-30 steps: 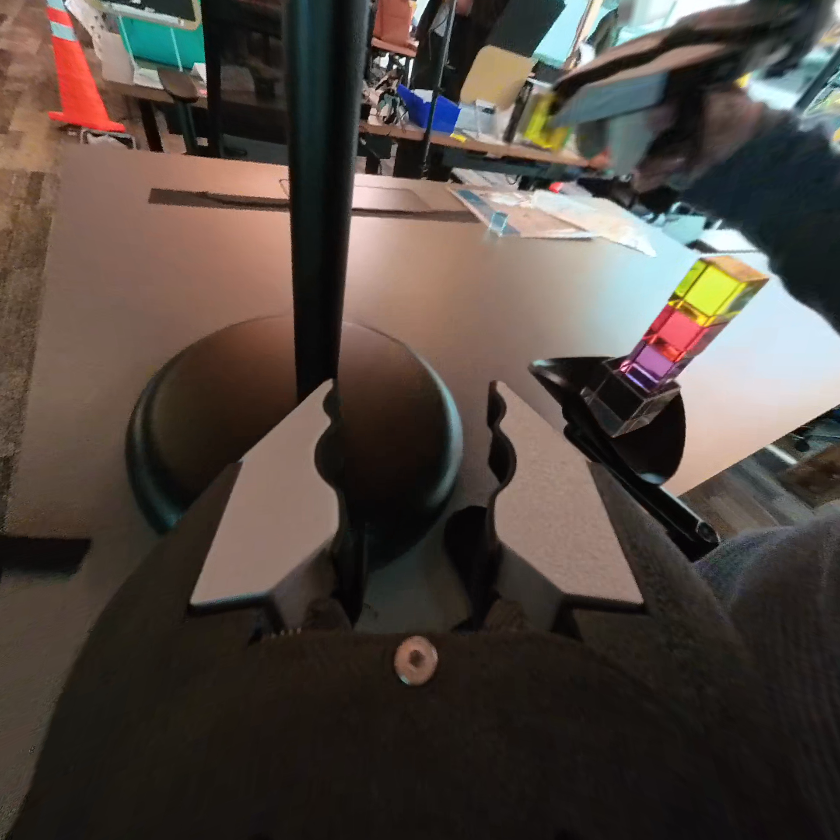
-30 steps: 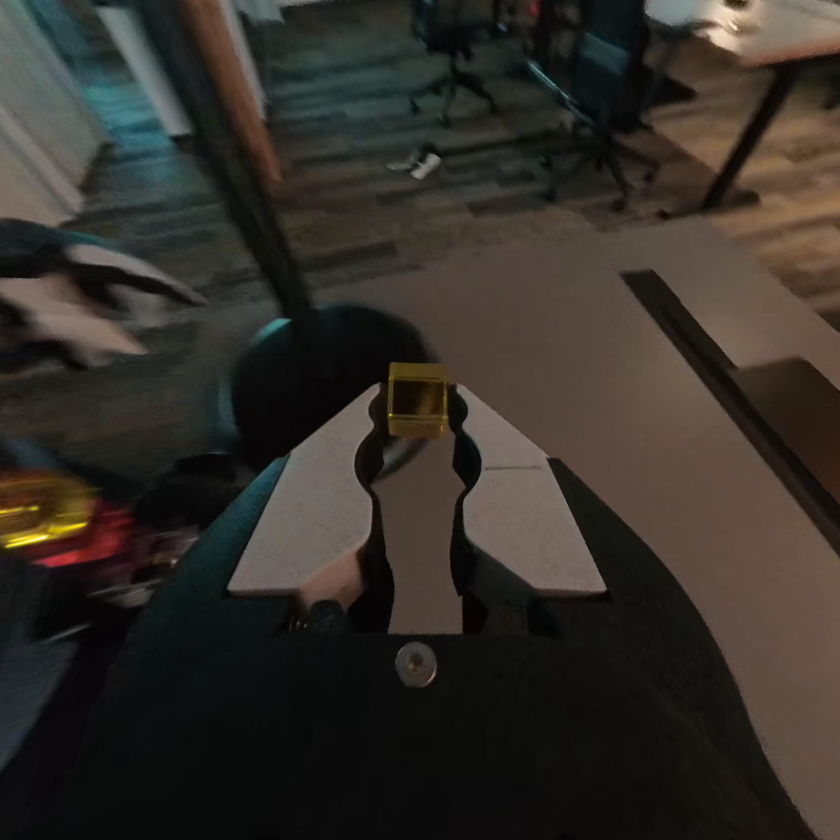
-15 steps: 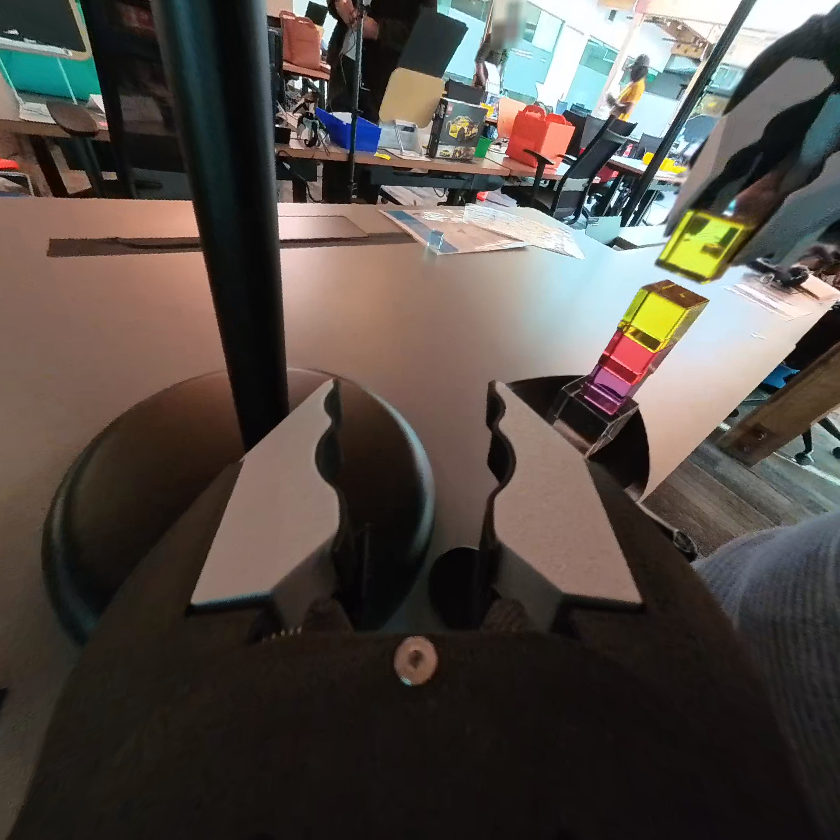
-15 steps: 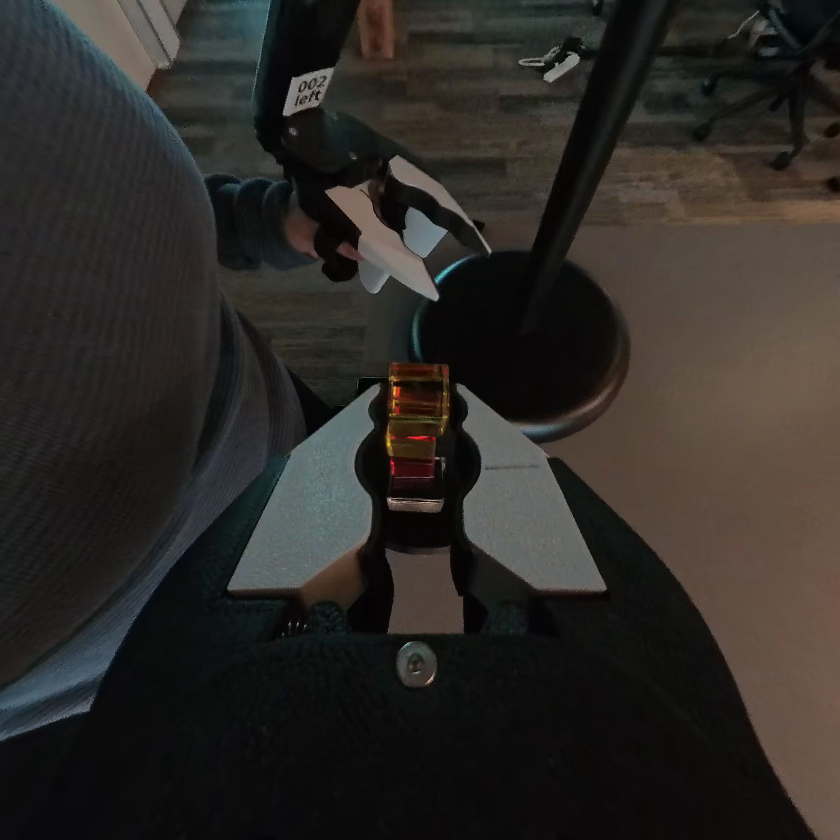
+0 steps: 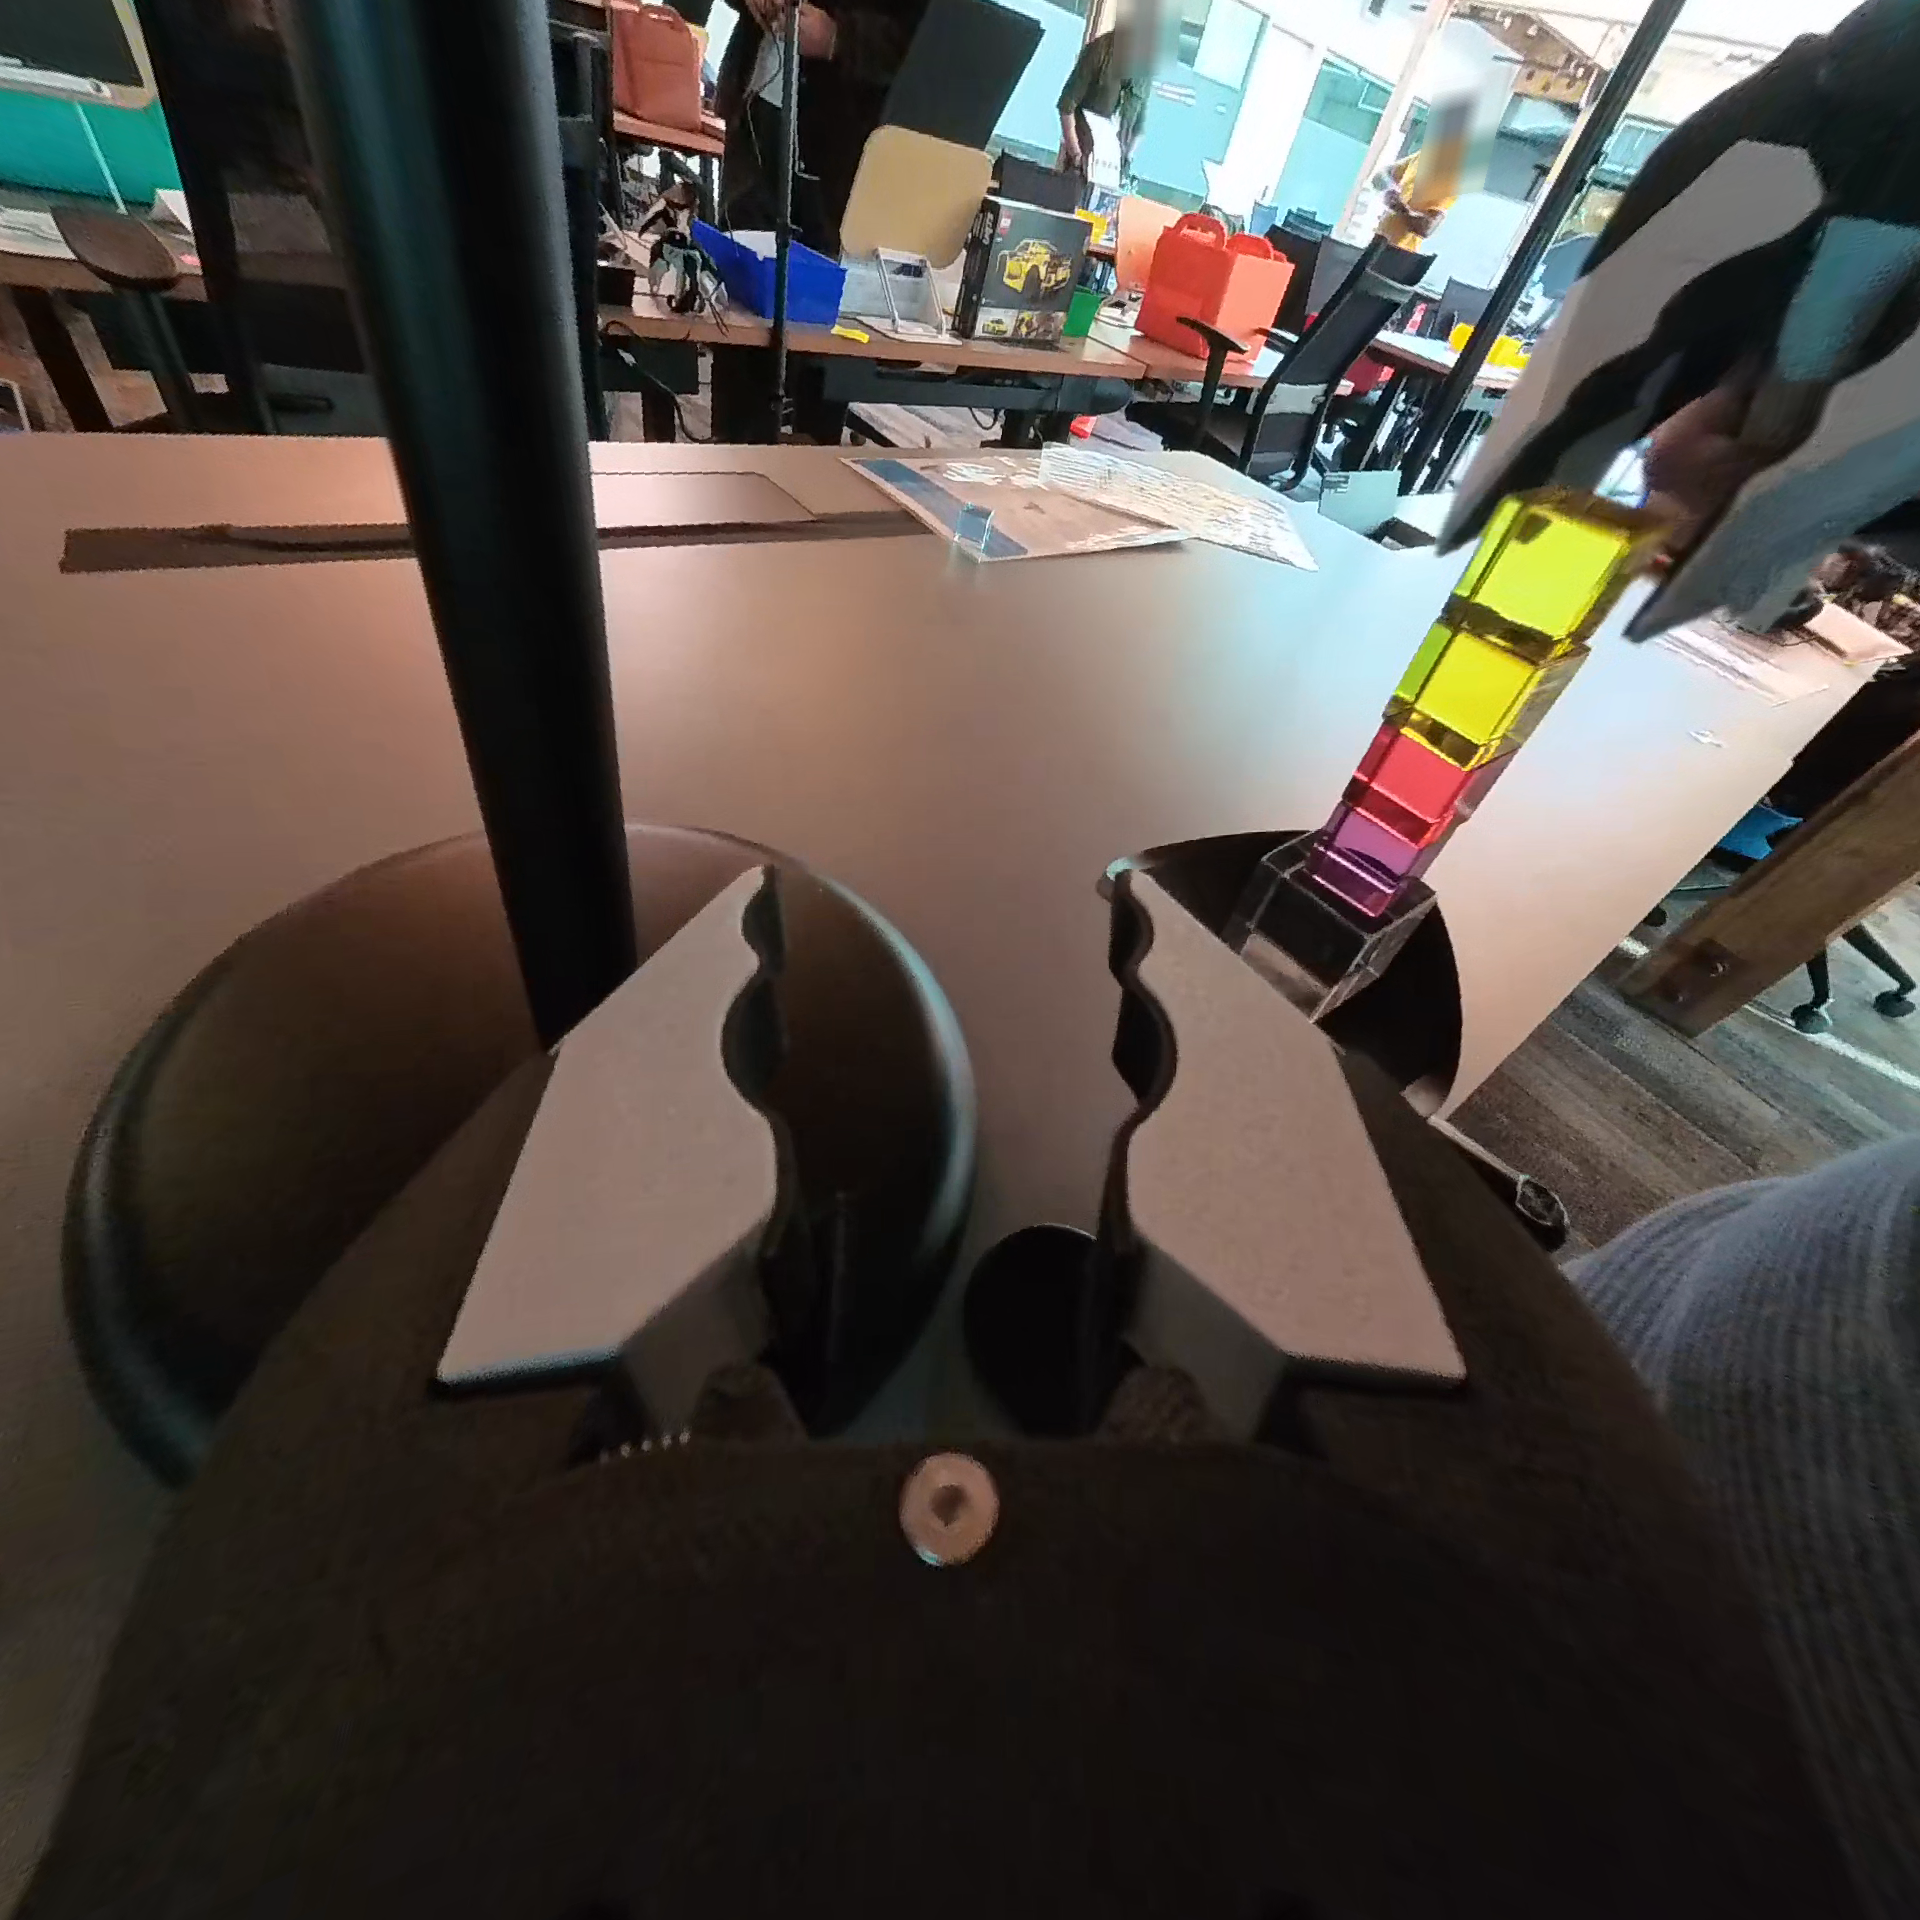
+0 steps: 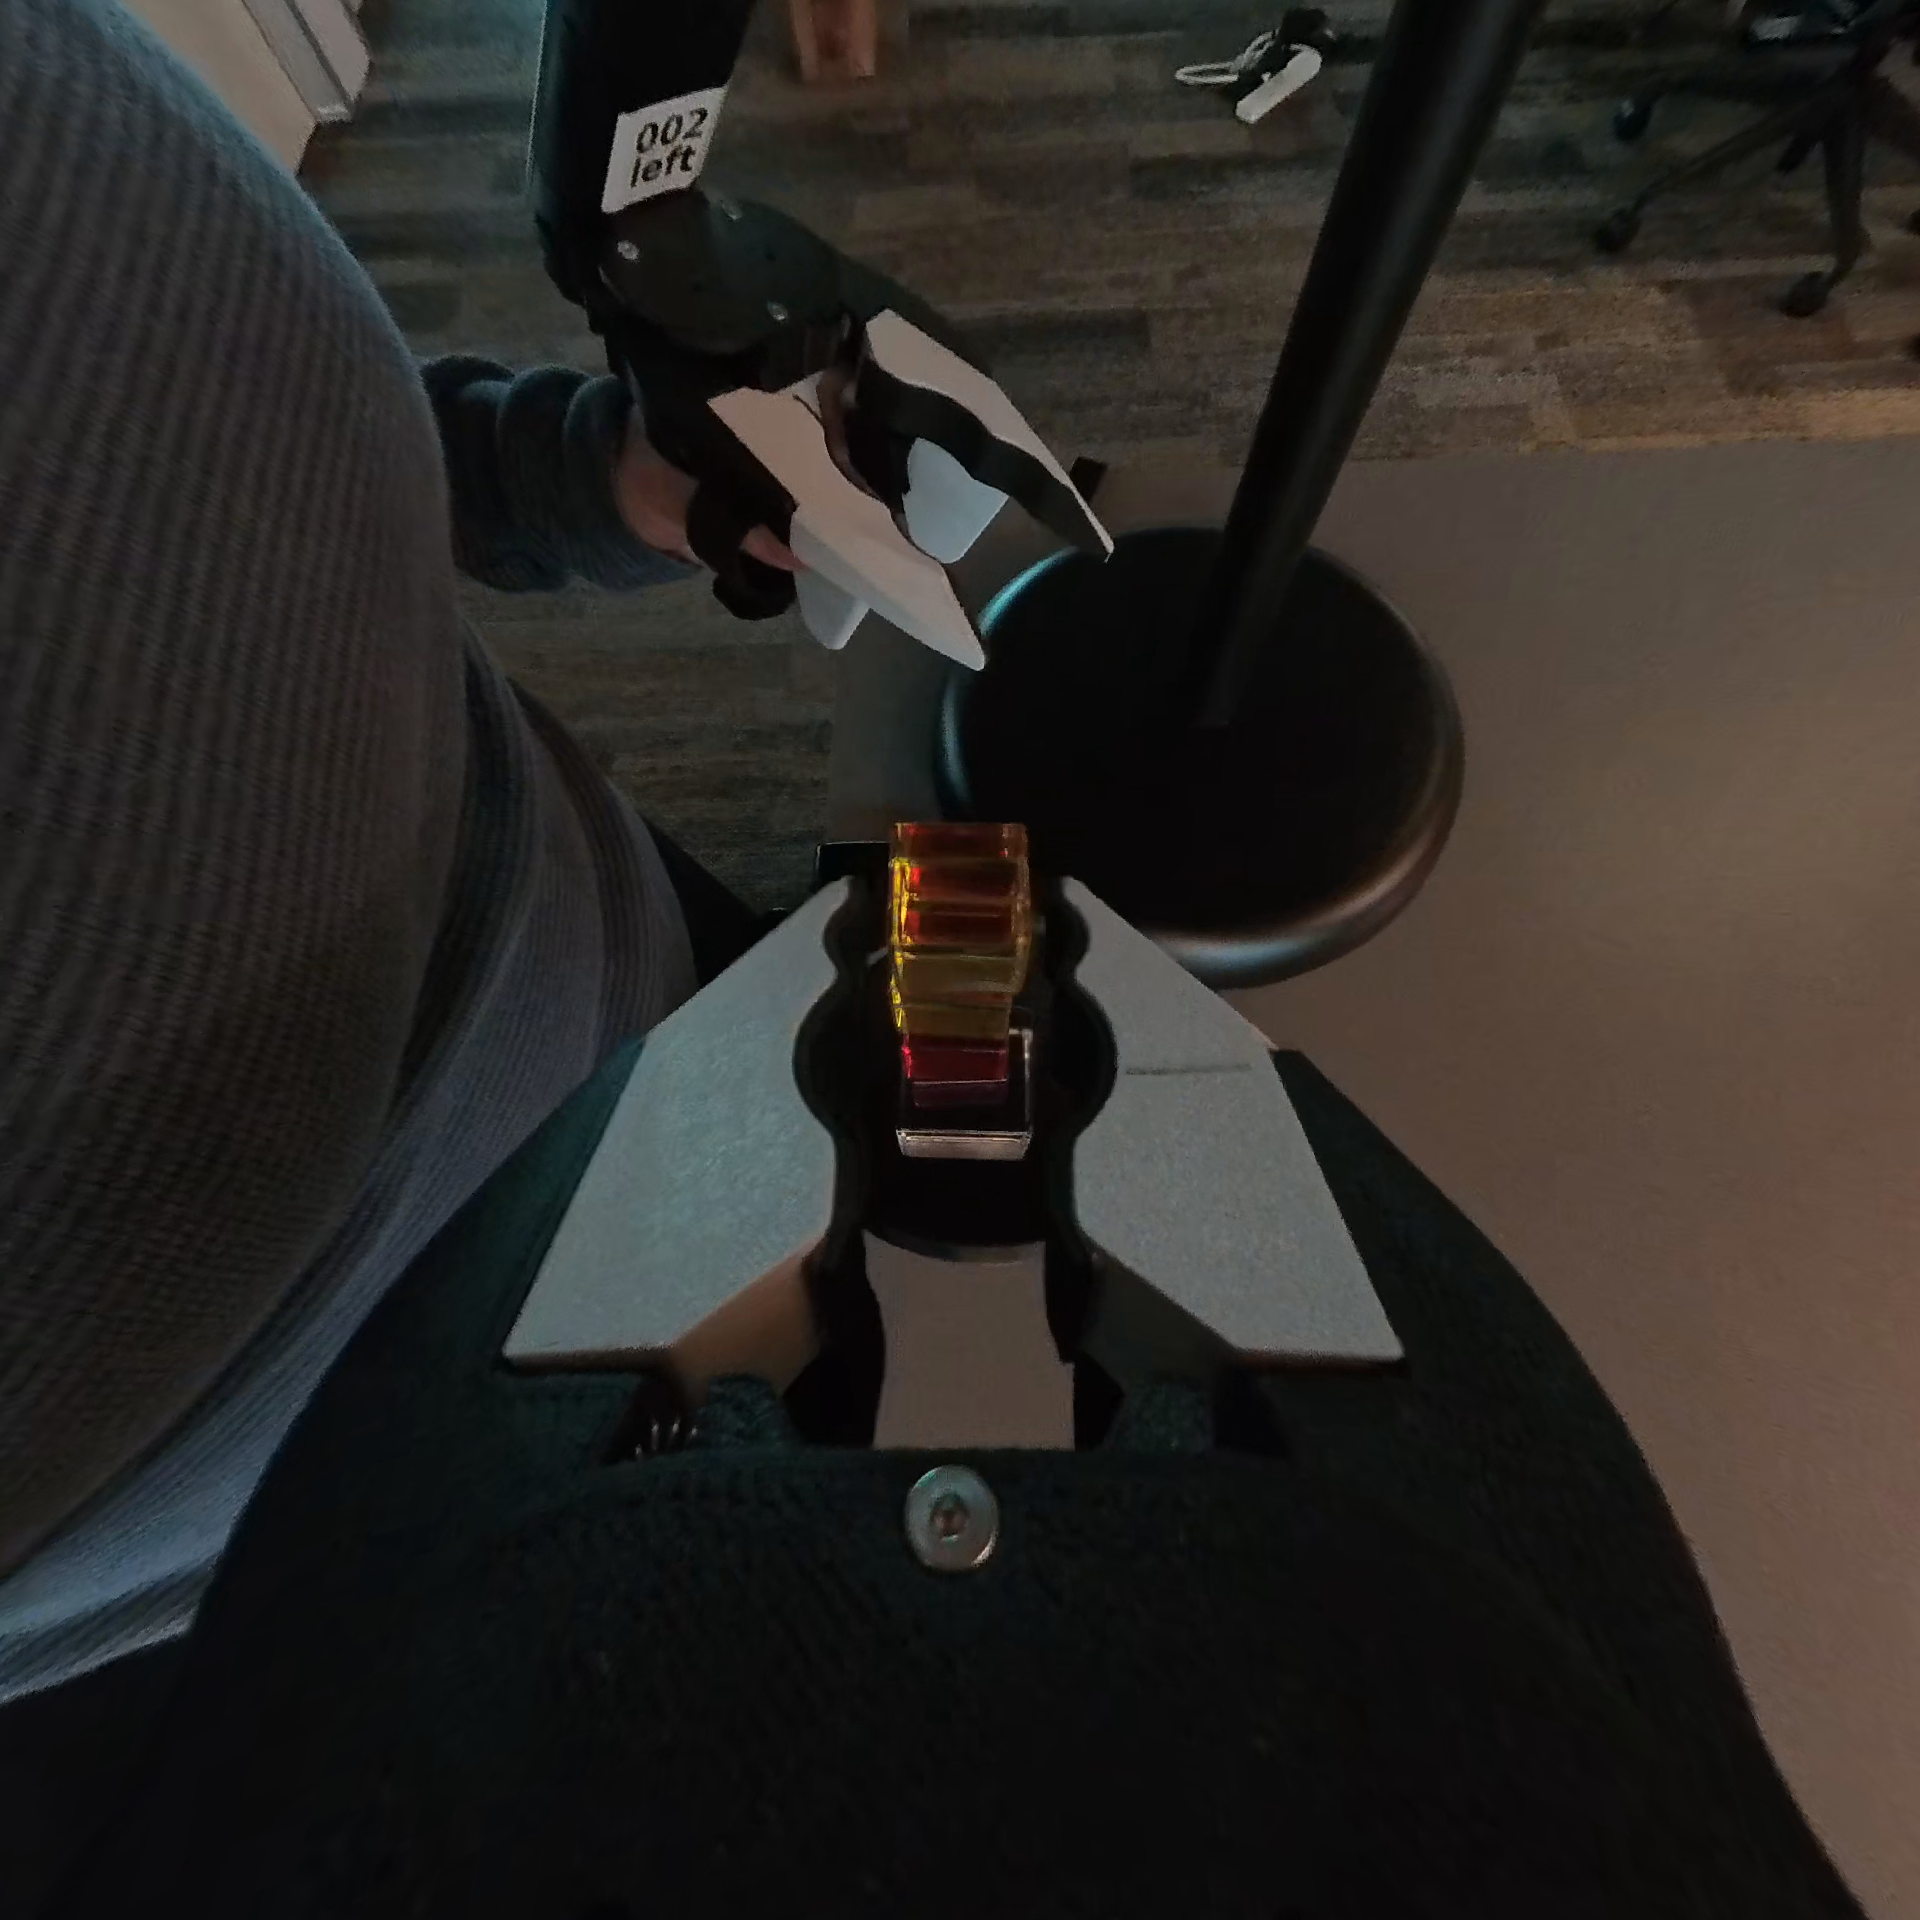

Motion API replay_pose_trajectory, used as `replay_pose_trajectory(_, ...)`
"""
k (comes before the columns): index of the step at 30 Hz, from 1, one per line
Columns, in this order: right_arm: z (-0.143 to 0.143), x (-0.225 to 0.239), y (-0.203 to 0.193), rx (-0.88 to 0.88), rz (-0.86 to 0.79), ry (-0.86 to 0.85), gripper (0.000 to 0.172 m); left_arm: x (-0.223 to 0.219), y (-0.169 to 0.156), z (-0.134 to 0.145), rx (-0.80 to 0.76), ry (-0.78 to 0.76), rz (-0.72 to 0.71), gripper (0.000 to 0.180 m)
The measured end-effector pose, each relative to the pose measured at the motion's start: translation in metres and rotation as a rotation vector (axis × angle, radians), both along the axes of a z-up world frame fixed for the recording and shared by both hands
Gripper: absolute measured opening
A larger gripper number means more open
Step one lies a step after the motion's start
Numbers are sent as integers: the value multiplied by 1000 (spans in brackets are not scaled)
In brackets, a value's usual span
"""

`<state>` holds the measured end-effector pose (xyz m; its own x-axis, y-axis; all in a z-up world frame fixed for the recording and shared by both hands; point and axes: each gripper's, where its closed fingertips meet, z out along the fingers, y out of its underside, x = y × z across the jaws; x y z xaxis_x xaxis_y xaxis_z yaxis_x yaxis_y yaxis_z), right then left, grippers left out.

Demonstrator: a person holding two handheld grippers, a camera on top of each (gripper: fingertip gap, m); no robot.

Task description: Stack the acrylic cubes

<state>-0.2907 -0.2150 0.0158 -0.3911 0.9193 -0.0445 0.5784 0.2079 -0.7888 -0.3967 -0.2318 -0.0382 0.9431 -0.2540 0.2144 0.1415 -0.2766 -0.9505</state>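
Legible marking, right wrist view: one small white rectangular sticker (image 6: 662,151) is sitting on the black body of the left gripper (image 6: 1039,608), above the person's hand. It is carrying two short lines of dark print, sharp and readable.

Left wrist view: a black cardboard box (image 5: 1023,272) with a picture of a yellow vehicle is standing on the far wooden desk (image 5: 1039,353); its lettering is showing too small to make out. Flat printed sheets with a blue band (image 5: 1023,509) are lying at the far side of the pale counter (image 5: 831,675); their print is blurring. No other writing is reading clearly.
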Motion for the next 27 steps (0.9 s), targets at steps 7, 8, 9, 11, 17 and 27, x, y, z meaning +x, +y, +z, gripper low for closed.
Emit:
replay_pose_trajectory(7, 6, 7, 9, -15, -12, 20, 66, -3, 0, -1, -2, -3, 14, 63)
replay_pose_trajectory(8, 10, 10, 19, -2, -41, 42, 71, -5, -1, -1, -3, -2, 20, 63)
replay_pose_trajectory(9, 14, 14, 38, 17, -104, 62, 74, -6, -1, -1, -4, -3, 29, 64)
replay_pose_trajectory(11, 15, 22, 105, 79, -348, 99, 70, -10, -2, -2, -6, -8, 48, 64)
replay_pose_trajectory(17, -57, 92, 338, 61, -1108, 203, 54, -16, -3, -8, -25, -29, 109, 64)
replay_pose_trajectory(27, -170, 90, 500, 275, -1074, -51, 60, -3, -25, -27, -110, -84, 291, 64)
